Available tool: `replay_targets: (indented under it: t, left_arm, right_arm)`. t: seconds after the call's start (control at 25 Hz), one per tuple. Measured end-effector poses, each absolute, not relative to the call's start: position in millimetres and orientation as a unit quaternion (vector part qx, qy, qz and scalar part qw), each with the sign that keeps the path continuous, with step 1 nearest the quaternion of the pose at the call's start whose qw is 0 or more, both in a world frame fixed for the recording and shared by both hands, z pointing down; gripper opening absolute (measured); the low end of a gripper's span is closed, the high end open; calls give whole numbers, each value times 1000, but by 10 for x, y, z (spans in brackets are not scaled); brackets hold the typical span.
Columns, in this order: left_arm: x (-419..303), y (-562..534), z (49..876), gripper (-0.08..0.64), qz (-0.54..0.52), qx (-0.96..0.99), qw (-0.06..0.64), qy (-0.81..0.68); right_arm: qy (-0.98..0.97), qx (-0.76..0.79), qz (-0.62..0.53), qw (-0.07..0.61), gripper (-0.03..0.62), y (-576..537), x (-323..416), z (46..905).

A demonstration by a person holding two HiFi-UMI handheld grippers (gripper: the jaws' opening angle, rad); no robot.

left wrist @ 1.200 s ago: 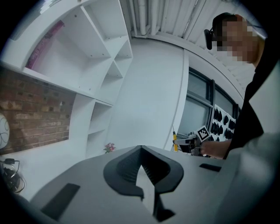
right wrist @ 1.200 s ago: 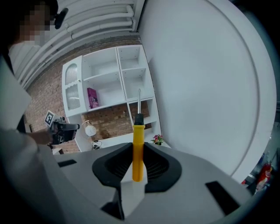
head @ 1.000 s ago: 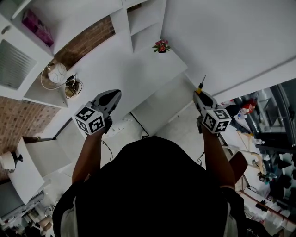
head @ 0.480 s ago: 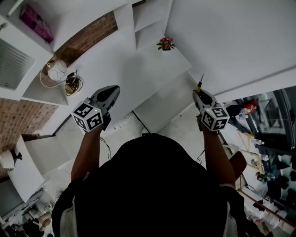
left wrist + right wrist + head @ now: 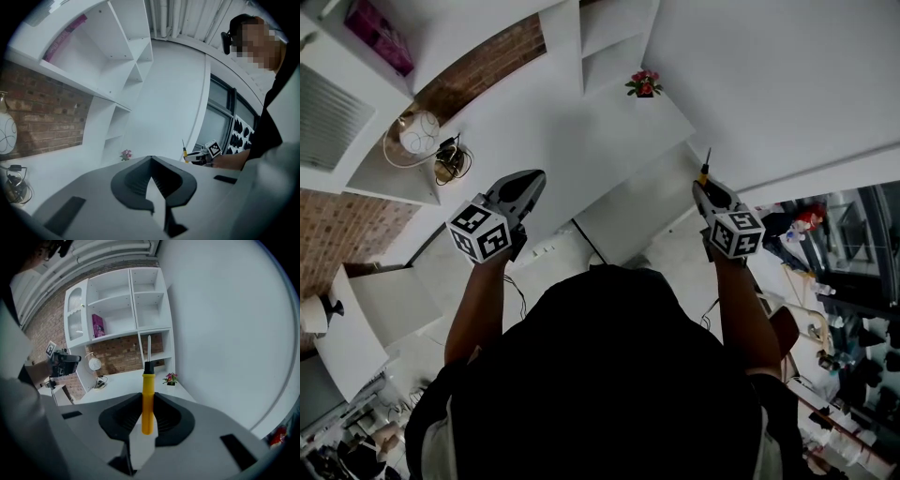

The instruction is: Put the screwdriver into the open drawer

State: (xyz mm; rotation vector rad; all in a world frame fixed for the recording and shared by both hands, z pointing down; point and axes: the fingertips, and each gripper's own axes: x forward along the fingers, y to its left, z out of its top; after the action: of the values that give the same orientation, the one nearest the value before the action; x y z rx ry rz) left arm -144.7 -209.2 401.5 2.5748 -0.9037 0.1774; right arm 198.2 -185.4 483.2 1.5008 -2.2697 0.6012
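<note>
Hardly anything has moved: in head view your left gripper (image 5: 533,179) and right gripper (image 5: 704,188) hover above the white desk (image 5: 567,131). Left gripper view: jaws pressed together, empty. Right gripper view: jaws pinch the screwdriver (image 5: 147,394) by its handle, shaft pointing far, ready for placing.

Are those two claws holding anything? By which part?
The right gripper holds a screwdriver by its yellow handle, shaft pointing ahead. The left gripper is shut and empty.

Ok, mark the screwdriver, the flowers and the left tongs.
screwdriver (image 5: 147,399), right gripper view, on the yellow handle.
flowers (image 5: 645,82), head view, on the blooms.
left tongs (image 5: 151,158), left gripper view, where the tips meet.
</note>
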Motion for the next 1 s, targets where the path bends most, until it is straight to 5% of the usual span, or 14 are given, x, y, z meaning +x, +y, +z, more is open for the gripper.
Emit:
replay_targets:
  t: [1.0]
  left_arm:
    - [-1612, -2032, 4155, 17, 65, 900, 219, -371]
  right_arm:
    - [-819, 428, 202, 325, 83, -2024, 1870, 5978]
